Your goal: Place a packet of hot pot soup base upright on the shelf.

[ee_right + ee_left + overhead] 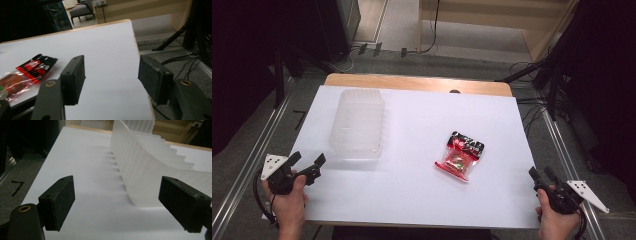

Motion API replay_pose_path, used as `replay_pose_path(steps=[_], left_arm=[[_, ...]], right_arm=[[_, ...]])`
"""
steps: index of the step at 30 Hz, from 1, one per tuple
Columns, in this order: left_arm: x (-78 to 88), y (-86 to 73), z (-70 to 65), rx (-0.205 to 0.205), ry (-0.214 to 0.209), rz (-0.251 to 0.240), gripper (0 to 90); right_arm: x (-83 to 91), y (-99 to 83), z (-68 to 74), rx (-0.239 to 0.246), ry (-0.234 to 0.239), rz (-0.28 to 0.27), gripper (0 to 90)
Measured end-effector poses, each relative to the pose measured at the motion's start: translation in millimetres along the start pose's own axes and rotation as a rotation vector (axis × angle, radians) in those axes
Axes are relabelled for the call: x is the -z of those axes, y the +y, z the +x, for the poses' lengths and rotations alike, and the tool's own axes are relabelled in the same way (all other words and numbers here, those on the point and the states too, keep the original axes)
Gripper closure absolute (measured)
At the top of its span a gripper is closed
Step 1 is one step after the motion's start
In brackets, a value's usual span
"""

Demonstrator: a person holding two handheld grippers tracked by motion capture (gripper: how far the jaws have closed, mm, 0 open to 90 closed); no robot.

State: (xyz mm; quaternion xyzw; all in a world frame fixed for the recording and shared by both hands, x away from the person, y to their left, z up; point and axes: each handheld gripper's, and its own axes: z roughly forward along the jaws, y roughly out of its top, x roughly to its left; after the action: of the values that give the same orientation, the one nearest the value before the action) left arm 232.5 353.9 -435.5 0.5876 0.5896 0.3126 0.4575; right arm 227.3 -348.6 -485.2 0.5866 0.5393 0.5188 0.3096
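With both grippers' jaws open and empty, the light plastic tray [358,124] may skid across the counter [492,120] if nudged by the left gripper [308,162]

The print on the packet [460,155] was too small to read. In the right gripper view its left part was cut off by the picture's edge.

Lab or recording studio: white-covered bench [412,200] ringed by black tripod legs [557,85], aluminium floor rails [242,170], loose cables [532,115], tape marks [377,49] on grey carpet.
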Motion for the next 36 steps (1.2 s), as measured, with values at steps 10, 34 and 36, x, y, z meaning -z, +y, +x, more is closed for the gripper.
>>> replay_pose_path(steps=[10,34,36], left_arm=[[2.2,9.4,-43.2,-0.071,-0.01,-0.006,53.3],[-46.5,16.1,-145.7,-0.205,-0.334,0.126,90.0],[-50.0,14.7,-156.0,-0.224,-0.356,0.136,90.0]], right_arm=[[-13.0,15.3,27.1,0.115,0.058,0.05,42.9],[-56.9,41.0,50.7,0.194,0.213,0.155,54.8],[-59.7,41.1,52.9,0.202,0.224,0.166,56.6]])
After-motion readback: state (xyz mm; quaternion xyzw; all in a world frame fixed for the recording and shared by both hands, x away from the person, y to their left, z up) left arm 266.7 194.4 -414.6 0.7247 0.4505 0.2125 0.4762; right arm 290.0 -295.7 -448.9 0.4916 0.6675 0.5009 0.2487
